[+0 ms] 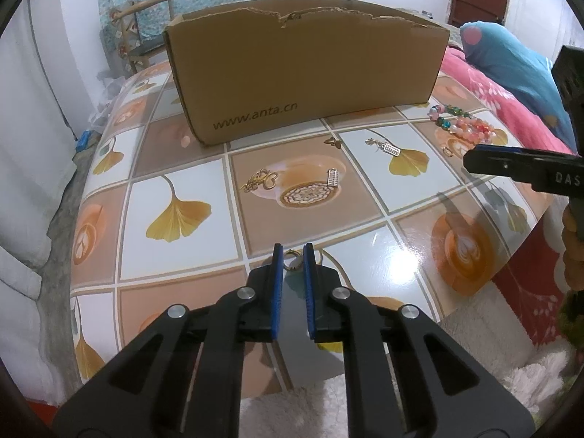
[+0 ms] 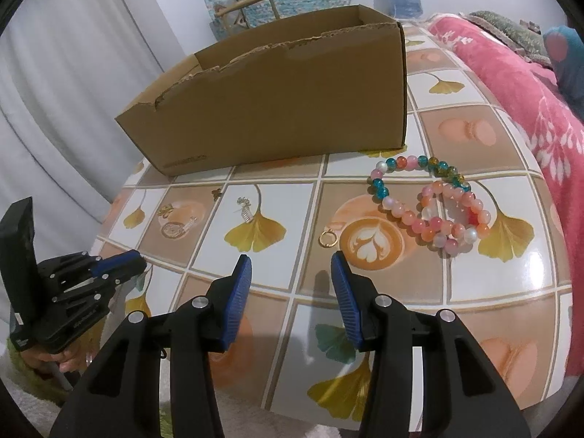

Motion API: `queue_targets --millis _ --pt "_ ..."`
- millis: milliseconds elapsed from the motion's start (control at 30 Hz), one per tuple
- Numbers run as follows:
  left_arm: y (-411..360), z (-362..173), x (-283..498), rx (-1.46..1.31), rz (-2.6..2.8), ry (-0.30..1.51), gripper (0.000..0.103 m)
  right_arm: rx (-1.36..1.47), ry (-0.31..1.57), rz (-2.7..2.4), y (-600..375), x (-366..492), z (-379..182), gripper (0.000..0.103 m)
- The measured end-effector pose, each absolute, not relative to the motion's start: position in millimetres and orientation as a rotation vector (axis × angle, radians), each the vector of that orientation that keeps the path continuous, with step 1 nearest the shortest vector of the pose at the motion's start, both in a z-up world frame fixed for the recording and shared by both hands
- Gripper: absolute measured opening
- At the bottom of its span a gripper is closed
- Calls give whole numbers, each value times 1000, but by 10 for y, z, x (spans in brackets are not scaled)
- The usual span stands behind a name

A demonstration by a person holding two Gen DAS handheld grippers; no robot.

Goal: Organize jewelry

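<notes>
An open cardboard box (image 1: 303,69) stands at the back of the tiled table; it also shows in the right wrist view (image 2: 277,106). My left gripper (image 1: 292,255) is narrowly open, its blue pads on either side of a small gold ring (image 1: 293,260) on the table. My right gripper (image 2: 291,266) is open and empty above the table, just short of another gold ring (image 2: 327,238). Beaded bracelets (image 2: 434,204) lie to its right. Gold earrings (image 1: 260,179) and silver charms (image 1: 390,148) lie mid-table.
The table (image 1: 175,168) has a glossy patterned cover with a rounded front edge. A pink blanket (image 2: 511,84) and blue pillow (image 1: 511,58) lie on the bed to the right. A chair (image 1: 146,33) stands behind the box.
</notes>
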State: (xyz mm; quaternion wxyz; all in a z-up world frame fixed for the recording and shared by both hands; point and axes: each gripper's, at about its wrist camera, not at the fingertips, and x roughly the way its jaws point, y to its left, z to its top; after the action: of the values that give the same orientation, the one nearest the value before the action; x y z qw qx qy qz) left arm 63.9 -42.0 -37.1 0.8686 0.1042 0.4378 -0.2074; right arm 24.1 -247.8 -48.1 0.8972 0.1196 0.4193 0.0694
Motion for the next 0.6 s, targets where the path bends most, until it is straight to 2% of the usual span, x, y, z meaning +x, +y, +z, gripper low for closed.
queue_targets --millis 200,267,500,600 --pt "-417 -373 639 213 -439 913 10 181 884 105 -2441 372 -530 43" --pt "-412 -371 635 215 -440 911 10 158 892 85 -2438 429 -553 37" --pt "-416 -369 637 215 -441 908 10 114 898 52 -2425 546 -569 29" --pt "-418 -369 636 217 -442 906 10 69 902 27 -2375 547 -563 19"
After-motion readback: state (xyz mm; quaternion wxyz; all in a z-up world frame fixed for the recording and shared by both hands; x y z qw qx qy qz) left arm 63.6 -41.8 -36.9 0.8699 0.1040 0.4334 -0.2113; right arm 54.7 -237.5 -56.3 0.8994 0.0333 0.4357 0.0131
